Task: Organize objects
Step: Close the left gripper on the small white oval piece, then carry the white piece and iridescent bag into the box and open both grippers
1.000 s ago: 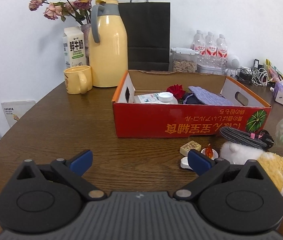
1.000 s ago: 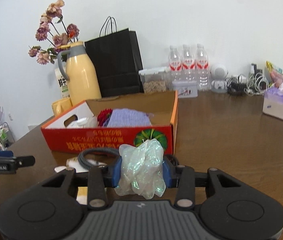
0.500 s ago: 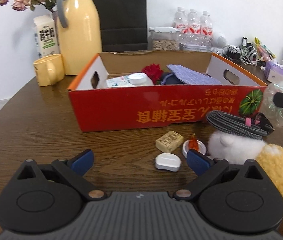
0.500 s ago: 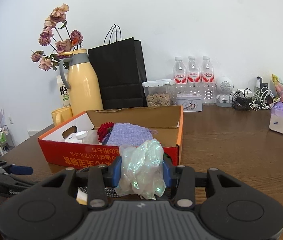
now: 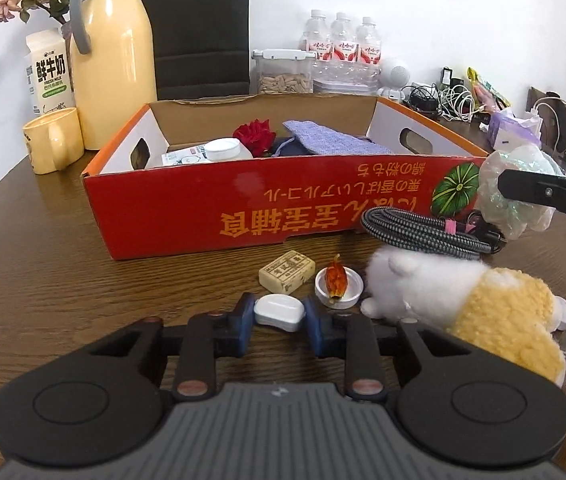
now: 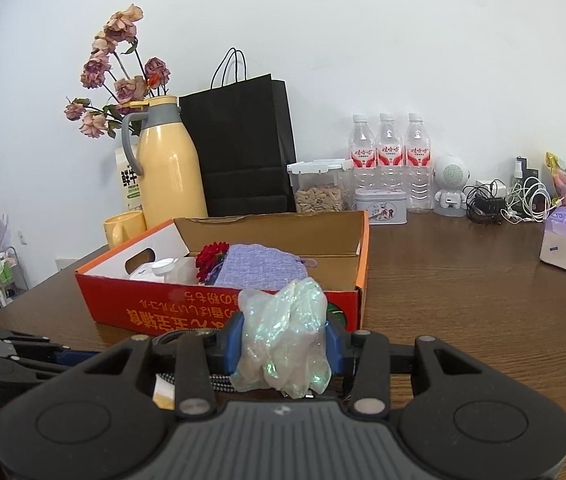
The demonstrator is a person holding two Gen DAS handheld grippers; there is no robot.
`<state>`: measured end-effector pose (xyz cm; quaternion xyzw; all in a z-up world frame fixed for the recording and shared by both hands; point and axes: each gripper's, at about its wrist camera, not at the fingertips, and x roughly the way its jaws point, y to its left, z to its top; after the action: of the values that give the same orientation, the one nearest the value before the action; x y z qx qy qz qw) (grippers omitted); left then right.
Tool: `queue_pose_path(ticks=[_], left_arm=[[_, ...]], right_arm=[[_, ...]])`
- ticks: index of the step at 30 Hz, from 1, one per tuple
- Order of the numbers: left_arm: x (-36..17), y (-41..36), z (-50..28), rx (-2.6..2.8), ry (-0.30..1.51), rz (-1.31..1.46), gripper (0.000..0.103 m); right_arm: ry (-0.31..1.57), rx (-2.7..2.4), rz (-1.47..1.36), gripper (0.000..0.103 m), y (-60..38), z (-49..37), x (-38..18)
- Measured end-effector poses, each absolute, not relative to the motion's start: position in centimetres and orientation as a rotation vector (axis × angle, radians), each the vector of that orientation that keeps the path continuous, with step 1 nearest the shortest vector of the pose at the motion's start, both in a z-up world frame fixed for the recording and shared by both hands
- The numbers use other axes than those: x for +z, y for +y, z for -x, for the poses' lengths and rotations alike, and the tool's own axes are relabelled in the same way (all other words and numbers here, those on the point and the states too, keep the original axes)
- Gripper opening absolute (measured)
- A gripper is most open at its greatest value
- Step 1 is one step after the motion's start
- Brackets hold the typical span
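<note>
Two tongs [image 5: 279,316], probably both gripping; three bottles [image 6: 389,152].

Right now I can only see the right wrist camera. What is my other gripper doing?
Observer: The left gripper is shut on a small white case.
Operator: Is there other stuff near it?
Observer: Yes, a tan block lies just beyond it, in front of the red box.
Operator: Anything fluffy?
Observer: A white and yellow plush toy lies on the table to the right of the case.
</note>
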<state>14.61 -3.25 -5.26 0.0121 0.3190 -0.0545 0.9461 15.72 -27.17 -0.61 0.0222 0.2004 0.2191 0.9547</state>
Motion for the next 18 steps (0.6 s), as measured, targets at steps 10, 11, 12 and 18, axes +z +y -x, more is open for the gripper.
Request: queue_pose_path(ticks=[10,11,12,18], left_arm=[[-4.0,-2.6,-13.6,-0.076,0.584,0.010,0.028],[-3.8,-2.6,-13.4,-0.072,0.575,0.014,0.028],[-3.6,-2.5,-13.3,-0.068,0.567,0.017,0.028],[-1.8,-2.1,-12.6,-0.061,0.511,0.033,0.028]], right_arm=[[0.391,0.443,-0.045,0.040,-27.2,-15.0,-0.2],[0.387,0.443,-0.044,0.040,-27.2,-14.9,-0.1],[0.383,0.443,-0.044,0.040,-27.3,-14.8,0.0],[0.353,0.444,-0.033,0.040,-27.4,-14.4,1.1]])
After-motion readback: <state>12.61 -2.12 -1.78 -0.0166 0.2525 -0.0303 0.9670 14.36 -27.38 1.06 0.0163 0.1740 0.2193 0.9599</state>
